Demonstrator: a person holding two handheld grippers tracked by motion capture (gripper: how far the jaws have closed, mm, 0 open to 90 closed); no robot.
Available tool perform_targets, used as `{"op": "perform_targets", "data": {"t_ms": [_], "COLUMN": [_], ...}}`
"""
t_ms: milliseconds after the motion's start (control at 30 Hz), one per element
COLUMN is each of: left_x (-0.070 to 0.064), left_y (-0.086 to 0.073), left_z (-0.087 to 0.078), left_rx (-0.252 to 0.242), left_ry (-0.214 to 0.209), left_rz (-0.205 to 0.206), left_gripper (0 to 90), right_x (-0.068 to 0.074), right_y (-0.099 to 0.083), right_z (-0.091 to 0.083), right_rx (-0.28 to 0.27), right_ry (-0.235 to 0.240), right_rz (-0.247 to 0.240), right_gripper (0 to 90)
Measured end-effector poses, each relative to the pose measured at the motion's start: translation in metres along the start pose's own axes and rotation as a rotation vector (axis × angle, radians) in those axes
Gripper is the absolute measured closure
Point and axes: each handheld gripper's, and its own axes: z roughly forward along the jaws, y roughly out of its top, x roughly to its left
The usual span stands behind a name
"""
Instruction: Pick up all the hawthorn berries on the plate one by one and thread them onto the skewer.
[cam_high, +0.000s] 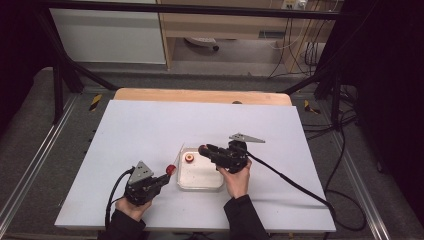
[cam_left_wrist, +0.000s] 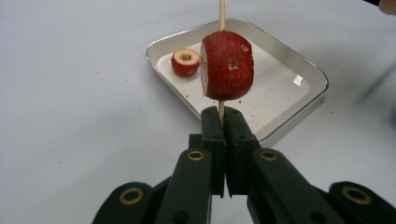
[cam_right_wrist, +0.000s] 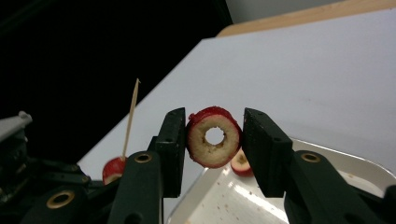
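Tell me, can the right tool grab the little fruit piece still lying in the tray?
Probably not yet. The right tool already has a fruit ring between its jaws, so it looks full. The piece lies uncovered in the tray, close below.

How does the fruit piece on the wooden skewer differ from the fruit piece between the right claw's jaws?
The skewered piece is a thick chunk threaded on the skewer, which the left claw clamps; the ring piece is a thinner slice at the right claw, above the tray. The skewered piece shows mostly red skin; the ring piece shows its pale cut face and open centre hole. Both are red-skinned and cored.
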Motion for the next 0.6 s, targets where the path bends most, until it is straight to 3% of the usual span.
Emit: {"op": "perform_targets", "data": {"t_ms": [167, 600], "left_x": [-0.004, -0.026], "left_y": [0.0, 0.001], "left_z": [0.0, 0.006], "left_rx": [-0.003, -0.007], "left_ry": [-0.009, -0.026], "left_rz": [-0.025, -0.094], "left_gripper": [88.1, 87.8], "right_x": [0.002, 0.009], "right_y": [-0.007, -0.015], "right_z": [0.002, 0.006], "right_rx": [-0.121, -0.337], "right_ry": [0.015, 0.033], "right_rz": [0.031, 0.065], "right_gripper": [60.8, 60.9]}}
